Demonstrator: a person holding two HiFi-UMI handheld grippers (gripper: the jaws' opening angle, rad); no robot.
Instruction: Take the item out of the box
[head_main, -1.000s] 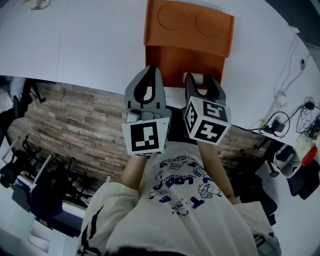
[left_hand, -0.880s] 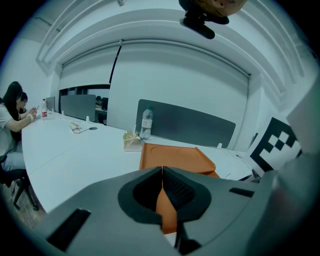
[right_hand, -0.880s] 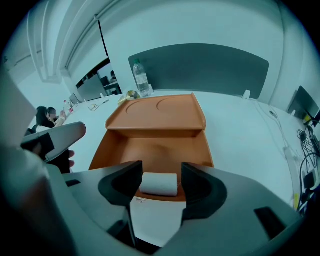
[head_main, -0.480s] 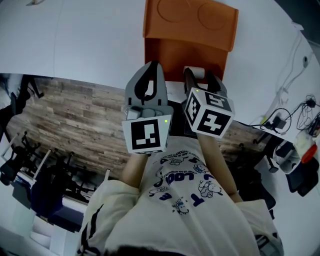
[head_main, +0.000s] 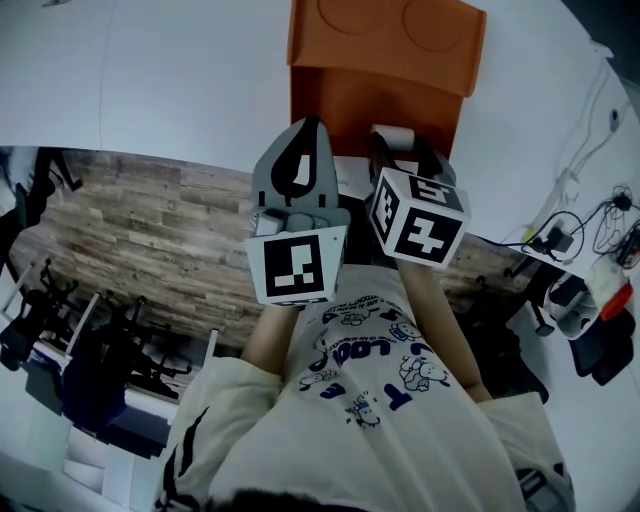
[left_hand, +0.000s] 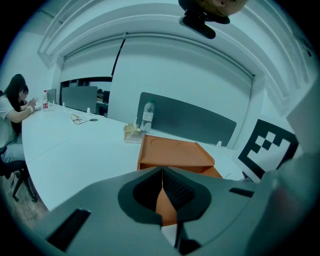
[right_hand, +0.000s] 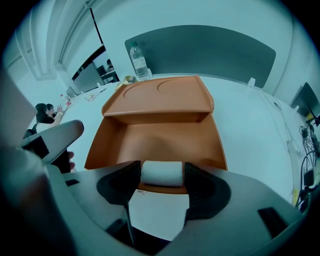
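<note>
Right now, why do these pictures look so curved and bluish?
Head view: a very wide lens bows the table's edge and the floor planks. Left gripper view: black round border, teal cast, and the near jaws look soft. Right gripper view: same dark ring and cast, with the white roll evenly lit and free of glare.

Grey left gripper (head_main: 309, 122), darker right gripper (head_main: 400, 141); black-white marker cubes (head_main: 297, 270); cream blue-printed T-shirt (head_main: 372, 405).

White bench (head_main: 150, 80) carrying an orange box (head_main: 370, 110)
Box at the near edge; water bottle (left_hand: 146, 115) and crumpled wrapper (left_hand: 131, 133) beyond it.
</note>
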